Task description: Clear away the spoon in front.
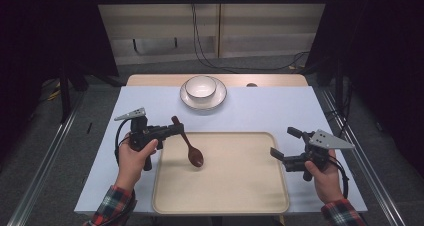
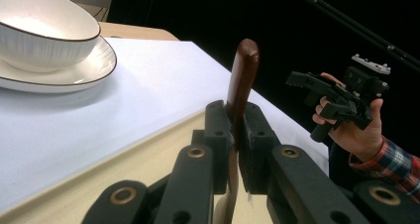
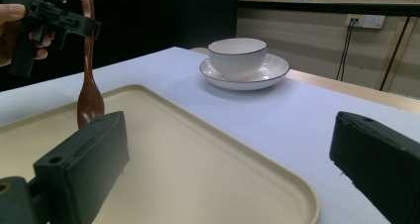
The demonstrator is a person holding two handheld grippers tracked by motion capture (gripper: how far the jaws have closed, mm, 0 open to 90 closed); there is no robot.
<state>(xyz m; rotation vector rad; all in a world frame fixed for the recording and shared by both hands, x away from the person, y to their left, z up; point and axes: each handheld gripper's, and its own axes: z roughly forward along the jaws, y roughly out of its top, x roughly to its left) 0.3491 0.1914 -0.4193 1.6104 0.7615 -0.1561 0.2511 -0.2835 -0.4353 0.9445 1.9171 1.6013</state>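
Holding: your left gripper (image 1: 175, 129) pinches the brown wooden spoon (image 1: 190, 146) by its handle, jaws pressed tight on it, at the left middle of the high view.
Spoon place: its bowl hangs over the upper left part of the beige tray (image 1: 220, 206); you cannot tell from any view whether the bowl touches the tray.
Spoon tilt: in the right gripper view the spoon (image 3: 89, 85) hangs nearly upright at the upper left, handle up.
Hidden part: in the left gripper view the handle (image 2: 242, 75) rises between the 2 jaws, and its lower stretch is covered by them.
Right gripper: your right gripper (image 1: 285, 145) is spread wide with nothing between the jaws, at the tray's right edge in the high view.
Cut off: in the right gripper view both jaws run out of the bottom of the frame.
Far off: in the left gripper view your right hand (image 2: 354, 130) shows at the right edge, its sleeve cut by the frame.
Dishes: 1 white bowl (image 1: 201, 87) sits on 1 saucer (image 1: 219, 100) at the upper middle of the high view, well apart from the spoon.
Table: a pale sheet (image 1: 260, 111) covers it; its far wooden edge shows behind the dishes.
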